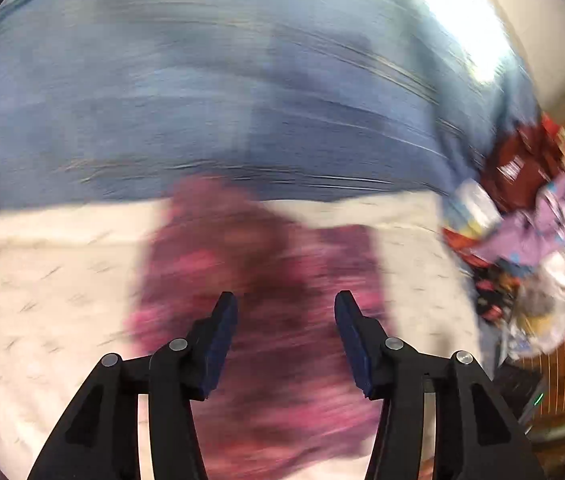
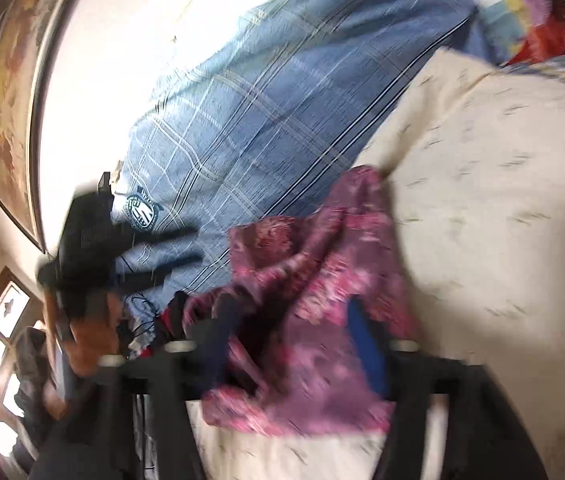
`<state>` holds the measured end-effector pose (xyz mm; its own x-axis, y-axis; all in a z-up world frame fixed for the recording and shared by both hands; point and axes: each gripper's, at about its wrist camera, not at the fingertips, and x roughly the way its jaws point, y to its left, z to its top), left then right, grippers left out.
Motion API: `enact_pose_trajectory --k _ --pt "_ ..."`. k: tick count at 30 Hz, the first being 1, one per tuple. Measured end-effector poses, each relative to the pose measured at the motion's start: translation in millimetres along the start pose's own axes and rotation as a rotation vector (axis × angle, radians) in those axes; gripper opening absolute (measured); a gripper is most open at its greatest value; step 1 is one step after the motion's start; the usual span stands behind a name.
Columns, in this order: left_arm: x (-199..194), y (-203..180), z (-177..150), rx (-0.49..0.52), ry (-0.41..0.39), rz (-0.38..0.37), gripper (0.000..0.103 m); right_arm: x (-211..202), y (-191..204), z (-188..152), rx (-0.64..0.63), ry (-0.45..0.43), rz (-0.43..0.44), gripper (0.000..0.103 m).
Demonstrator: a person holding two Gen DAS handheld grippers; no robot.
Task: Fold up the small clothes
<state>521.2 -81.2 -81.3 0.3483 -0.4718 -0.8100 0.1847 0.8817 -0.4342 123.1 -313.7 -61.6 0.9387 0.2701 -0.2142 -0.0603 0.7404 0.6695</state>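
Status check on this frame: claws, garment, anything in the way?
Left claw open, over the pink garment, nothing gripped. Right claw open, garment between its jaws; contact unclear through blur. Garment rumpled on cream cloth. Clothes pile off to the side, not blocking.

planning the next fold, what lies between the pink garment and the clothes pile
Bare cream cloth separates the pink garment from the clothes pile, shown in the left wrist view.
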Motion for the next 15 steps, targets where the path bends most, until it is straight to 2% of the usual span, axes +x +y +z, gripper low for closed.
enact_pose_trajectory --k 2,4,6,9,10,11,12,14,15 --pt "3 45 -17 -0.092 0.016 0.008 0.049 27 3 12 0.05 0.054 0.062 0.065" --pt "10 78 -37 -0.177 0.037 -0.004 0.049 52 3 17 0.107 0.095 0.089 0.065" --pt "19 95 -53 -0.232 0.054 -0.047 0.049 84 5 19 0.148 0.171 0.084 0.065" --pt "38 98 -71 -0.275 0.077 -0.132 0.049 124 17 21 0.148 0.246 0.082 0.065" --pt "44 93 -75 -0.278 0.09 -0.161 0.049 135 21 17 0.138 0.288 0.081 0.053" --pt "47 91 -78 -0.274 0.089 -0.167 0.049 143 29 19 0.086 0.312 0.036 0.037" --pt "48 83 -80 -0.254 0.075 -0.161 0.05 141 37 21 0.037 0.313 0.019 0.006" --pt "43 74 -80 -0.218 0.054 -0.17 0.052 135 54 30 -0.059 0.31 0.022 0.006" --pt "38 73 -82 -0.212 0.047 -0.209 0.053 122 64 35 -0.117 0.275 0.041 0.006"
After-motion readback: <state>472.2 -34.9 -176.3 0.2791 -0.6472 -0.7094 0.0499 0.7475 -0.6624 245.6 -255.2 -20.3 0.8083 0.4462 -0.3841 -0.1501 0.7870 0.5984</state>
